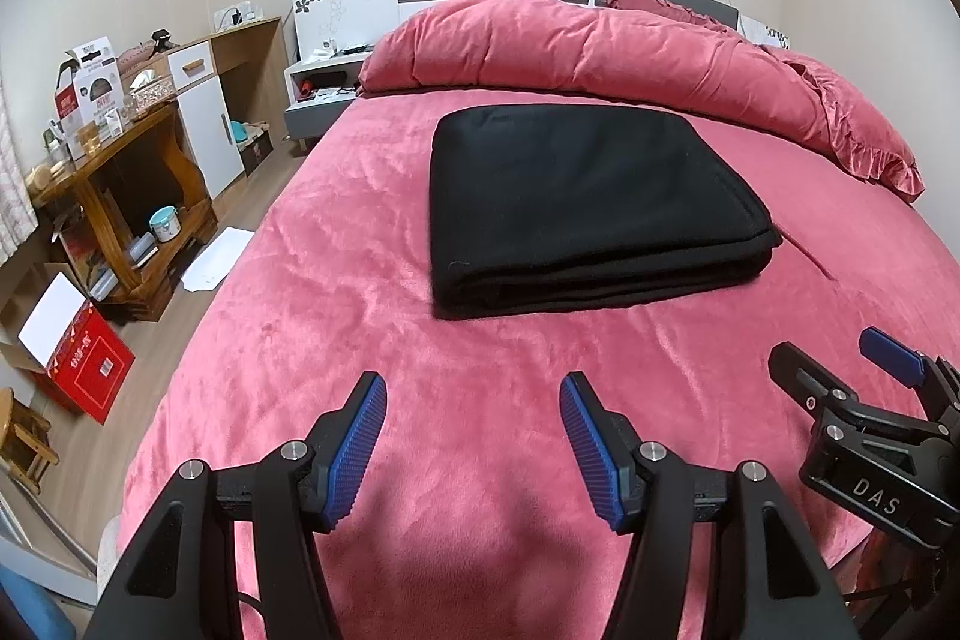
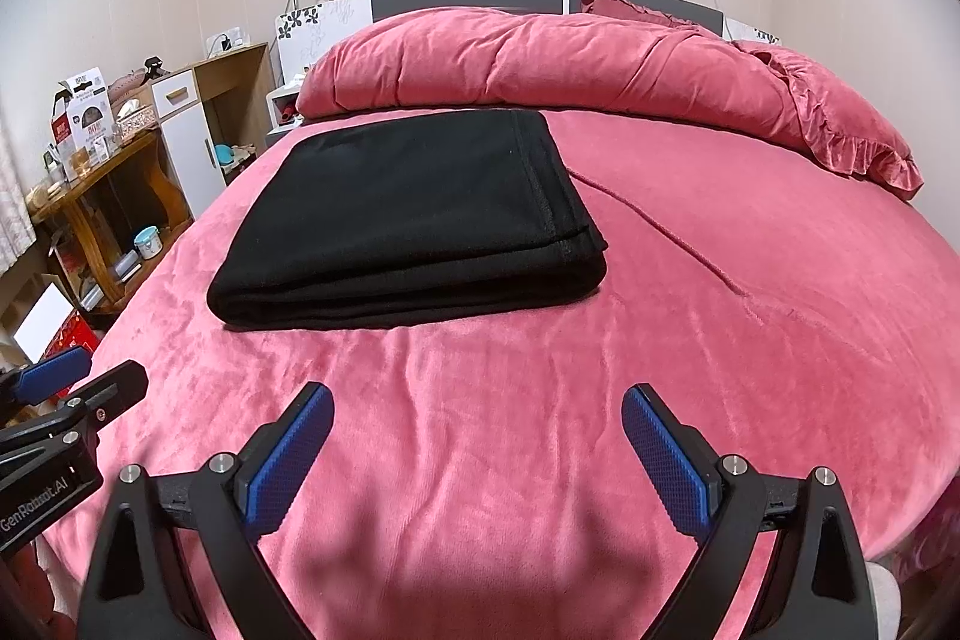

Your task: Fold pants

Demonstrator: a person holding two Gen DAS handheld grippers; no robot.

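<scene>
Folded black pants [image 1: 591, 205] lie well beyond both grippers' spread fingers [image 1: 359, 451]

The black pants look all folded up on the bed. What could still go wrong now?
The folded pants lie in loose layers, so a bump from the open left gripper or right gripper might undo the stack. The plush bedspread is soft and wrinkly, so pressing nearby could tilt the pile.

Black left gripper [image 1: 474, 439], ribbed blue fingers [image 1: 360, 451], silver screws, white lettering
</scene>
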